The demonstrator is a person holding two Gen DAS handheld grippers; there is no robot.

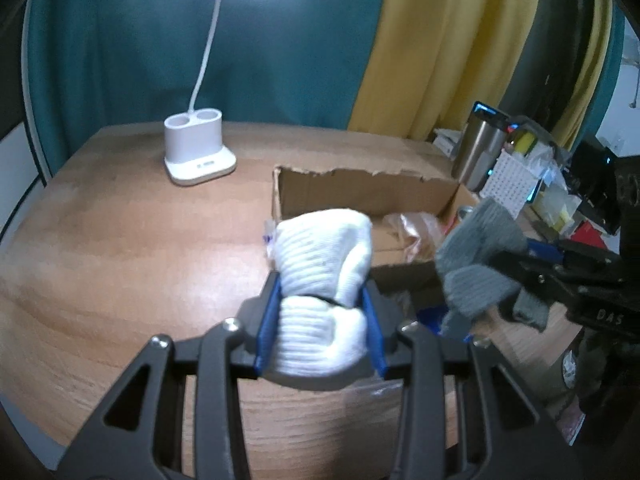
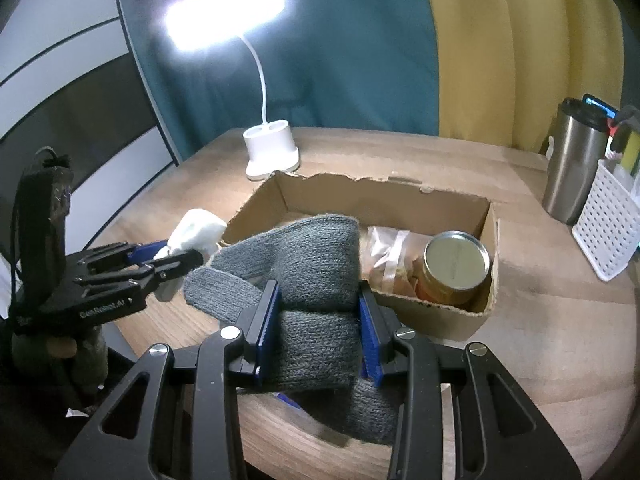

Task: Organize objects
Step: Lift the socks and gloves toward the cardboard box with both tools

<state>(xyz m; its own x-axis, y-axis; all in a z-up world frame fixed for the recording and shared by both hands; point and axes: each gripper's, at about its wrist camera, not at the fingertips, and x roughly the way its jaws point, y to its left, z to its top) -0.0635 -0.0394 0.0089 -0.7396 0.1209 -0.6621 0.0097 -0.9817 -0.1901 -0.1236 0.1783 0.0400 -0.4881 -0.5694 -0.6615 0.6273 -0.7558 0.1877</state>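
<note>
Left gripper (image 1: pixel 320 320): clamped on white sock (image 1: pixel 324 276), held above table (image 1: pixel 120 240), just beside cardboard box (image 1: pixel 360 192). Right gripper (image 2: pixel 318 328): clamped on grey sock (image 2: pixel 316 272), near the box front, jar (image 2: pixel 456 268) and plastic bag (image 2: pixel 386 256) already inside. Probably carrying step; next, moving over the box opening and releasing. Lower end of grey sock blurred; box bottom partly hidden behind both socks.
</note>
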